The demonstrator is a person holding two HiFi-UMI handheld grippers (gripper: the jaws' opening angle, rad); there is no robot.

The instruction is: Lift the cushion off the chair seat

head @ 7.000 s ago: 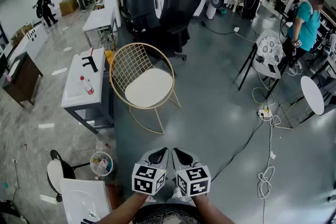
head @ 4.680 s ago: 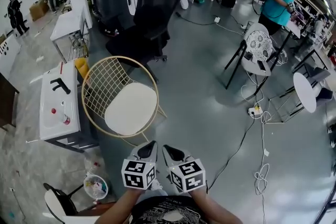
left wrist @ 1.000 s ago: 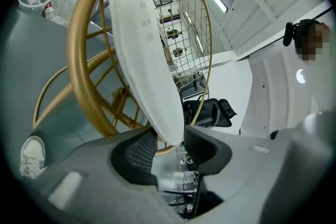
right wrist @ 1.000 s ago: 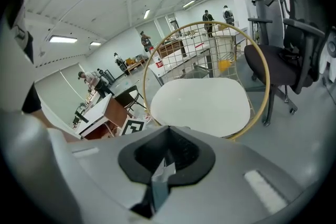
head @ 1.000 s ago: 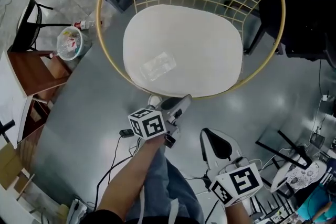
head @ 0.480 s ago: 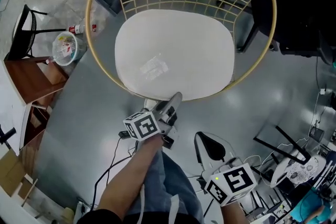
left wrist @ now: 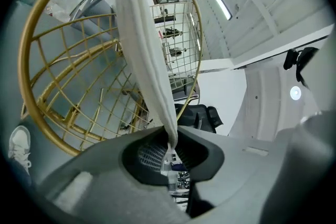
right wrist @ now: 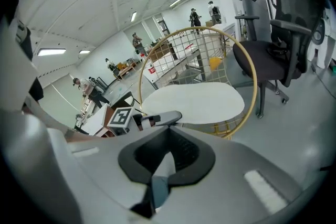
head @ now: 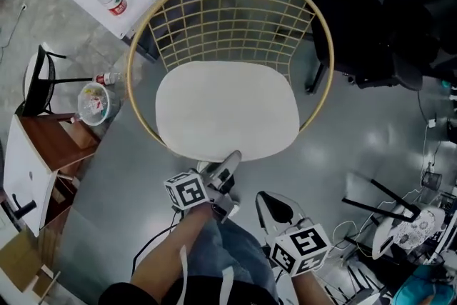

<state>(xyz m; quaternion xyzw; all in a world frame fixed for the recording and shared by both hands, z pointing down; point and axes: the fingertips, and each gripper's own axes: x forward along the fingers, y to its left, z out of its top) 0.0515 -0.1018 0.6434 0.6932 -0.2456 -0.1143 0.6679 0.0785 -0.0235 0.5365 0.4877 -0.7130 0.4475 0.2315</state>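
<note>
Closing on the near edge of the cushion, the left gripper has just finished the step that matters; half a second ago its jaws were still wide at that edge, and now the left gripper view shows them pinched on a thin fold of the white fabric, which runs away from the jaws toward 11 o'clock as a narrow strip seen on edge; the hand also sits a little higher against the rim than before; I judge that the grip is taken and the lift is only beginning, since in the head view most of the cushion still lies flat on the seat of the chair

The right gripper hangs apart at 5 o'clock from the seat, well clear of it; in its own view the jaws stand together with nothing between them (the cushion and the gold rim show only in the distance there), so it takes no part yet

The cushion is a rounded pad, wider than deep; in the head view its long axis goes from 9 o'clock to 3 o'clock, a little tilted, and its short axis points from the held edge at 6 o'clock toward the wire backrest at 12 o'clock; held by one edge only, it will probably hang and fold when raised
</note>
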